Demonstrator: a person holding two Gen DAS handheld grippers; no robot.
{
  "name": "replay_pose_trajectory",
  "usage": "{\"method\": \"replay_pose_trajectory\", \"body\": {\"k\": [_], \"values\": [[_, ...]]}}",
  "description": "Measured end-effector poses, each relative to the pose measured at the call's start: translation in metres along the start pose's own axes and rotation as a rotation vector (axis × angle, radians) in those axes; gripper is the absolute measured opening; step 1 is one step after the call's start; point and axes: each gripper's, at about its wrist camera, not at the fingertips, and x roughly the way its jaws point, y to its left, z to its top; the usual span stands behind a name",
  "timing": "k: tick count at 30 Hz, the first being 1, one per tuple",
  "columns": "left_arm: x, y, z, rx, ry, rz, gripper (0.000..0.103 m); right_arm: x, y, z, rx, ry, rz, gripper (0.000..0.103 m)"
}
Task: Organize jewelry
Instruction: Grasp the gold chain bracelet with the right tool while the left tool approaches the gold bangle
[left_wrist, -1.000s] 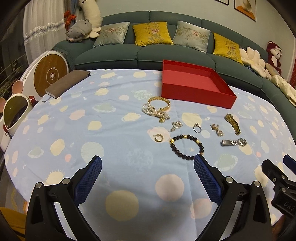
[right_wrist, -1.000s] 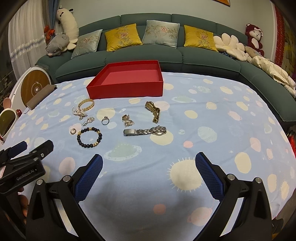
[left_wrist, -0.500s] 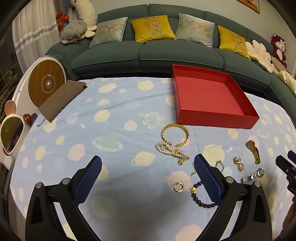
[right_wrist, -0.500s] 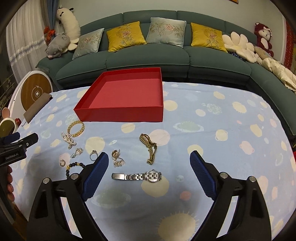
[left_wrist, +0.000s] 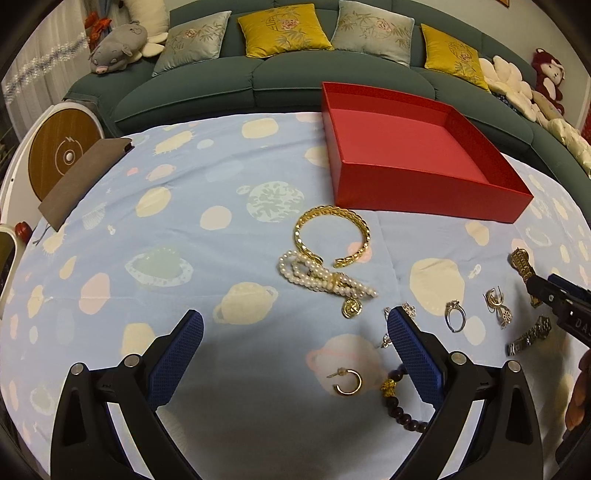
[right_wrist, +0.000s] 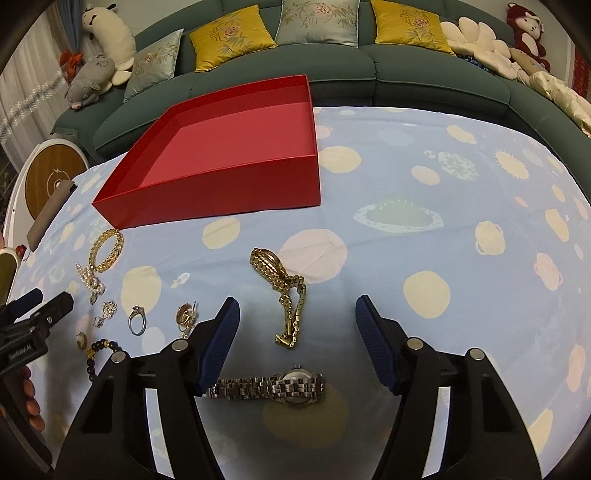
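Jewelry lies loose on the blue planet-print cloth in front of an empty red box (left_wrist: 417, 147) (right_wrist: 221, 184). My left gripper (left_wrist: 294, 325) hangs open above the cloth, holding nothing. A pearl bracelet (left_wrist: 325, 278) and gold bangle (left_wrist: 332, 236) lie just beyond it, with a gold hoop earring (left_wrist: 347, 382) and dark bead bracelet (left_wrist: 400, 406) near its right finger. My right gripper (right_wrist: 297, 312) is closing, its jaws either side of a gold watch (right_wrist: 284, 291) without touching it. A silver watch (right_wrist: 273, 384) lies under that gripper. A ring (right_wrist: 136, 319) and earrings (right_wrist: 184, 314) lie to the left.
A green sofa (left_wrist: 280, 74) with cushions and plush toys curves behind the table. A brown notebook (left_wrist: 81, 181) lies at the cloth's left edge beside a round white and wood device (left_wrist: 59, 155). A hand holding the left gripper (right_wrist: 33, 321) shows at the left.
Both grippers have moved forward and lower toward the jewelry, so the red box looks larger. The right jaws have narrowed around the gold watch. The left jaws stay wide.
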Motion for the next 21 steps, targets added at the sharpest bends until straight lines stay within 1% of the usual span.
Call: {"method": "replay_pose_trajectory", "body": {"k": [3,4,6,9,11,12,13,14,16,21], "values": [[0.002,-0.004,-0.003,0.014,0.006,-0.01,0.097,0.008,0.002,0.002,-0.014,0.002,-0.003,0.056],[0.003,-0.004,-0.004,0.015,0.009,-0.013,0.097,0.011,0.002,0.002,-0.016,0.005,-0.003,0.053],[0.004,-0.005,-0.005,0.015,0.018,-0.022,0.097,0.014,0.005,0.003,-0.022,-0.007,-0.012,0.052],[0.005,-0.004,-0.006,0.013,0.027,-0.027,0.097,0.016,0.008,0.005,-0.045,-0.012,-0.03,0.041],[0.005,-0.003,-0.007,0.01,0.03,-0.029,0.097,0.017,0.01,0.006,-0.057,-0.018,-0.041,0.026],[0.005,-0.002,-0.008,0.008,0.031,-0.029,0.097,0.017,0.01,0.006,-0.059,-0.02,-0.038,0.022],[0.005,0.0,-0.008,0.006,0.031,-0.03,0.097,0.018,0.01,0.006,-0.059,-0.021,-0.039,0.011],[0.004,0.0,-0.009,0.006,0.03,-0.032,0.097,0.018,0.011,0.007,-0.058,-0.02,-0.038,0.007],[0.001,0.001,-0.011,0.011,0.029,-0.035,0.097,0.017,0.012,0.007,-0.057,-0.015,-0.032,0.005],[-0.01,0.006,-0.025,0.037,0.029,-0.047,0.097,0.003,0.019,0.004,-0.065,-0.022,-0.001,0.005]]}}
